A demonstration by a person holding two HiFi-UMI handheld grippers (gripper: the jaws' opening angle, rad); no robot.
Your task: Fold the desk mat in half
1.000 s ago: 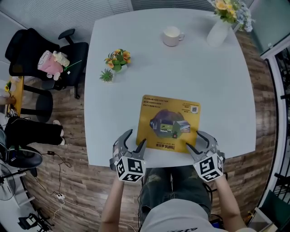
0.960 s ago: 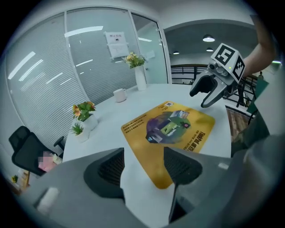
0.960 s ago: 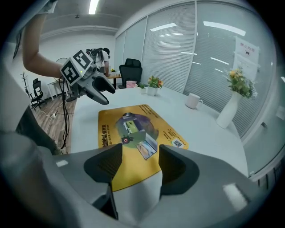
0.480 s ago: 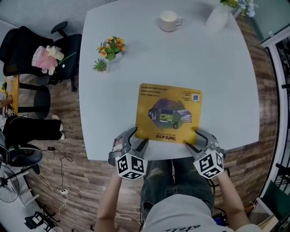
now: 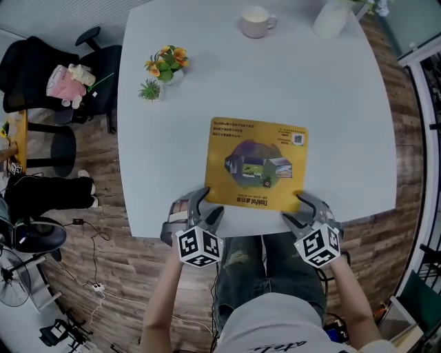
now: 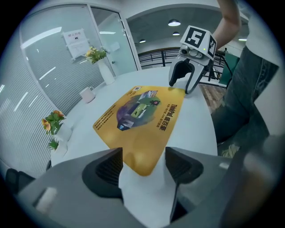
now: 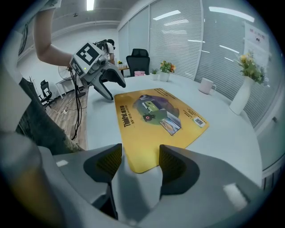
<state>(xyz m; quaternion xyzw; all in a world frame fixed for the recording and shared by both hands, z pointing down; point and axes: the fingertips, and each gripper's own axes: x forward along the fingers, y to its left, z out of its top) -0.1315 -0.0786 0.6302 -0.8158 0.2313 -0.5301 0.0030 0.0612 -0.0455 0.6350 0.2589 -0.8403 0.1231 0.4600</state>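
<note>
My left hand-held gripper (image 5: 207,205), jaws apart, straddles the near left corner of the desk mat (image 5: 258,162), which lies flat on the tabletop (image 5: 344,103), long axis crosswise. My right hand-held gripper (image 5: 298,209), likewise spread, straddles the near right corner, equally close.

table (image 5: 344,138) | desk mat (image 5: 258,162) flat | mug (image 5: 255,21) | vase (image 5: 331,19) | flower pot (image 5: 167,65)

Printed in black on the yellow desk mat (image 5: 257,162), along the side nearest the table's (image 5: 172,172) near edge: "ThinkPad", then blurred characters. Wall notice (image 6: 74,38): illegible.
</note>
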